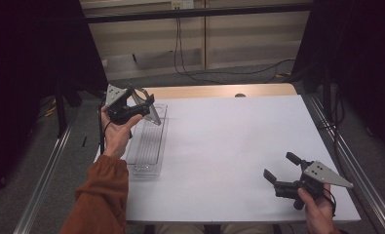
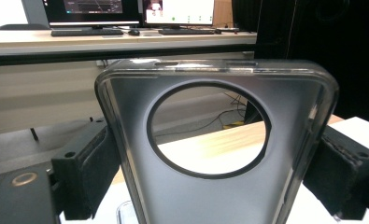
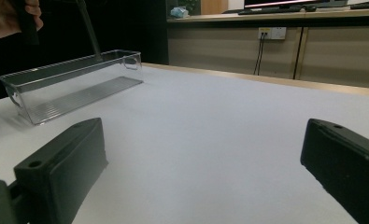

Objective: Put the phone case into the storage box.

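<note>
— Left gripper [image 1: 140, 108] is clamped on the phone case [image 1: 148, 106] by its two long edges, holding it above the far end of the clear tray [image 1: 148, 146], at about ten o'clock on the table [image 1: 229, 141].

— What worries you?

— That case is smooth, thin plastic pinched only at the sides. I'd judge it could flex and pop free, or twist, and land on the tray's rim instead of inside.

— And the other one?

— Right gripper [image 1: 283, 171], jaws apart and empty, sits low at about five o'clock, well apart from the tray; no help if the case slips.
</note>
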`<state>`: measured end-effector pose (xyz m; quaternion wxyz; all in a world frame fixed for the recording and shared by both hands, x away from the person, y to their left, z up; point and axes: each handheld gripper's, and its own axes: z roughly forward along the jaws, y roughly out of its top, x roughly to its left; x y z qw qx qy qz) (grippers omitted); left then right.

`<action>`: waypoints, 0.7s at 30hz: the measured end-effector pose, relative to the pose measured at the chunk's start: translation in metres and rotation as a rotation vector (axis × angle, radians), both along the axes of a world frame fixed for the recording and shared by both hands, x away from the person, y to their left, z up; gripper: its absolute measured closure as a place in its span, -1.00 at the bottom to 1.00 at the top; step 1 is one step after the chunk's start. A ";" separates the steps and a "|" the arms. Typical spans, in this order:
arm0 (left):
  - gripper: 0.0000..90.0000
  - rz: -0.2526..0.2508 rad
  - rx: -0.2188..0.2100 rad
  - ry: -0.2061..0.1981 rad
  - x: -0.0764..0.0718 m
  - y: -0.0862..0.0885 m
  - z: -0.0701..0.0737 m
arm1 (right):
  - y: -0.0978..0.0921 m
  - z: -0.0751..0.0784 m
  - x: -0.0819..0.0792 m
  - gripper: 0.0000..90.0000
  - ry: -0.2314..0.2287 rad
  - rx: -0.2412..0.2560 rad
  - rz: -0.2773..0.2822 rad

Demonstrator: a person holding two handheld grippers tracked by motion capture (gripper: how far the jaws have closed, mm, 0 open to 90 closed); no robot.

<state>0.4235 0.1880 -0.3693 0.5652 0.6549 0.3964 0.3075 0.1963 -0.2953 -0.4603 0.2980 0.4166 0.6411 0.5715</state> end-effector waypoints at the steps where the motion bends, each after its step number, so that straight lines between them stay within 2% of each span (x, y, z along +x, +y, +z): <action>1: -0.72 0.002 0.006 0.001 0.001 0.000 0.000 | 0.000 0.000 0.000 -1.00 0.001 0.002 -0.001; 4: -0.72 0.002 0.007 0.004 0.005 -0.001 -0.002 | 0.000 0.000 0.000 -1.00 0.000 0.001 0.000; 5: -0.71 0.002 0.021 0.007 0.006 0.000 -0.003 | 0.000 0.000 0.000 -1.00 0.001 0.002 -0.002; 6: -0.72 0.008 0.012 0.008 0.008 -0.001 -0.005 | 0.001 0.000 0.000 -1.00 0.007 0.004 -0.001; 9: -0.71 0.024 0.028 0.021 0.012 0.000 -0.008 | 0.001 0.000 0.000 -1.00 0.006 0.004 0.000; 10: -0.72 0.024 0.017 0.022 0.014 0.000 -0.010 | 0.001 0.000 0.000 -1.00 0.006 0.005 -0.001; 14: -0.71 0.032 0.015 0.029 0.017 -0.002 -0.013 | 0.000 0.000 0.000 -1.00 0.004 0.002 -0.001; 21: -0.72 0.051 0.026 0.036 0.024 -0.007 -0.017 | 0.000 0.000 0.000 -1.00 0.007 0.000 0.002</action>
